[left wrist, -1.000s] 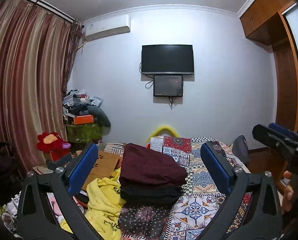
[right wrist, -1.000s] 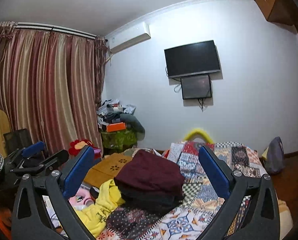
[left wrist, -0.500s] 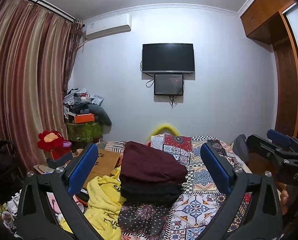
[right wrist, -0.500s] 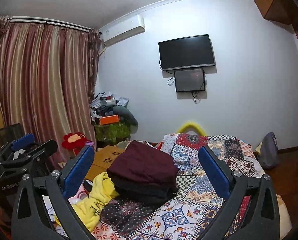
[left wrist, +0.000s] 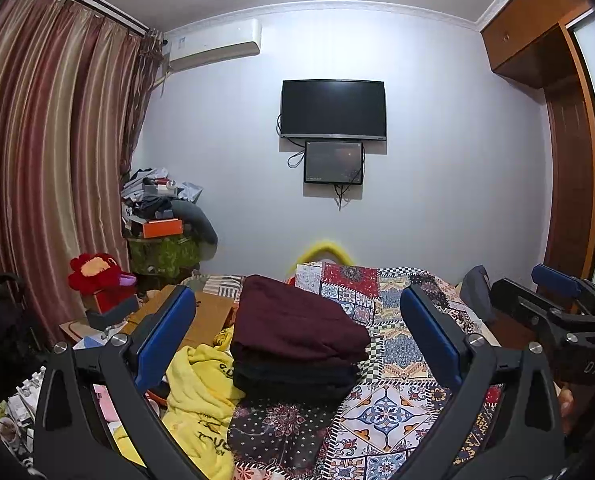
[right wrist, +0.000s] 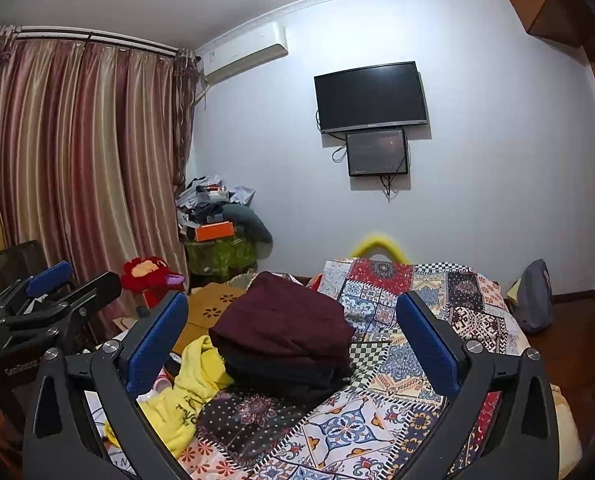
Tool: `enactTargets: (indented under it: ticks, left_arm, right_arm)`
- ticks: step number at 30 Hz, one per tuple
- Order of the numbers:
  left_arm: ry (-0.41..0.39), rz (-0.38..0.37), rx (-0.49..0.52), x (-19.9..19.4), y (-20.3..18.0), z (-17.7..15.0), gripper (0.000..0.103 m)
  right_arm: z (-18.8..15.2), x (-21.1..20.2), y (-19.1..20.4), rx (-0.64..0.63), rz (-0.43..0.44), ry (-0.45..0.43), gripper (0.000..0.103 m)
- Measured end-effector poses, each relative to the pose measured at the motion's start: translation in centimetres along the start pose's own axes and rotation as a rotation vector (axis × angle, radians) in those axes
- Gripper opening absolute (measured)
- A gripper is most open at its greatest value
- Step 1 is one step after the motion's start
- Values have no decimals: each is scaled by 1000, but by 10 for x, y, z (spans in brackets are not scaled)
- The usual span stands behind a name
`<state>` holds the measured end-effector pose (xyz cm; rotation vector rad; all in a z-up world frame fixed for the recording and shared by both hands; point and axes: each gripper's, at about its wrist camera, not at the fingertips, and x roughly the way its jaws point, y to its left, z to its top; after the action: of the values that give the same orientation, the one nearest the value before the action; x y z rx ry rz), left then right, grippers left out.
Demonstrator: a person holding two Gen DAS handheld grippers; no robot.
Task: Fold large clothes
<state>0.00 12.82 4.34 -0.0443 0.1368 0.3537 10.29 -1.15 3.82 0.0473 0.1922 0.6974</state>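
Left wrist view: both tools — left tool [left wrist: 297, 320], right tool [right wrist: 293, 316] — spread wide, empty, above folded maroon garment [left wrist: 297, 320].

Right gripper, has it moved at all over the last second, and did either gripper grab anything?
The right gripper swung rightward and levelled out, drifting lower at the left wrist view's edge. Nothing was grabbed: both it and the left gripper stayed open and empty. The folded maroon garment and yellow garment lie unmoved.
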Motion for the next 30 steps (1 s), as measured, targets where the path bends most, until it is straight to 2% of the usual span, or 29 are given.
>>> enactTargets:
  ticks: [30]
  left_arm:
    - [37, 11, -33, 6, 9, -7, 102]
  right_arm:
    - [2, 3, -2, 25, 15, 26, 103]
